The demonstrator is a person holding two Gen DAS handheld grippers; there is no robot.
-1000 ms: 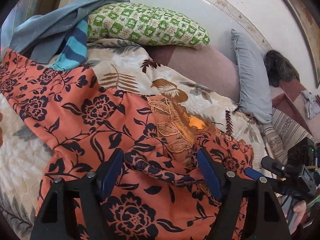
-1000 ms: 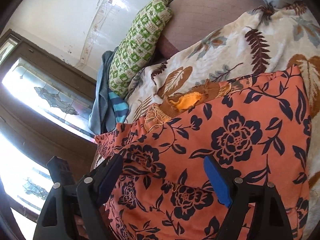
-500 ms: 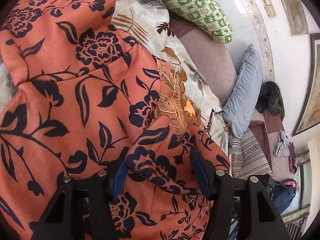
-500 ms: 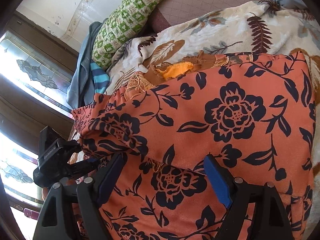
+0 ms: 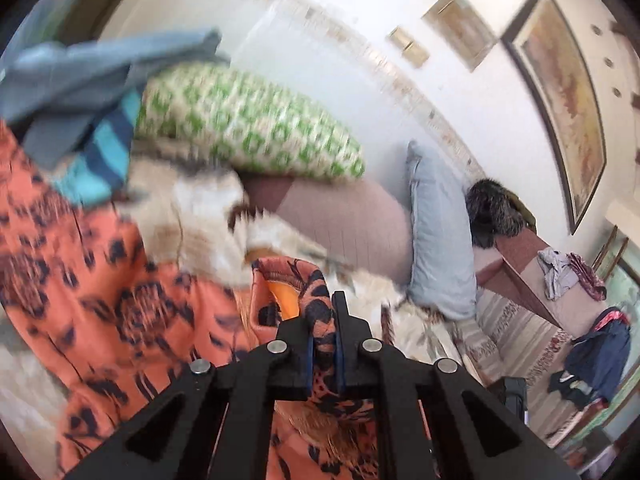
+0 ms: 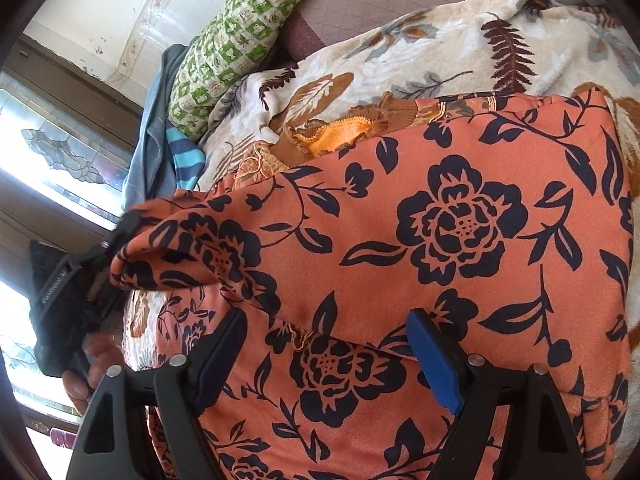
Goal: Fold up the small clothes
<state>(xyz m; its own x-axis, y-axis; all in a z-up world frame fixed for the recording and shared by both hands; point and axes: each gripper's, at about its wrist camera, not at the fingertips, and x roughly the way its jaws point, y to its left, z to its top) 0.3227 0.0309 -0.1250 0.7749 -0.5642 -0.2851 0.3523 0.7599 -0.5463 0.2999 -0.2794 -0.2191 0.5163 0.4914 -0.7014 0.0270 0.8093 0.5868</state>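
Note:
An orange garment with a dark floral print (image 6: 460,240) lies on a bed, one side folded over, its brown and orange neckline (image 6: 344,132) at the far edge. My left gripper (image 5: 323,330) is shut on a fold of the garment (image 5: 120,300) and lifts it; it also shows at the left of the right wrist view (image 6: 120,236), pinching the garment's left corner. My right gripper (image 6: 328,348) is open and low over the near part of the cloth, with cloth between its fingers.
The bed has a cream leaf-print blanket (image 6: 420,48). A green patterned pillow (image 5: 248,124), a blue striped cloth (image 5: 104,156) and a grey-blue cloth (image 5: 80,76) lie at its head. A light blue pillow (image 5: 436,232) is to the right. A window (image 6: 44,152) is on the left.
My left gripper has shut on a fold of the garment and lifted it, swinging its view up toward the wall. My right gripper has stayed open over the cloth.

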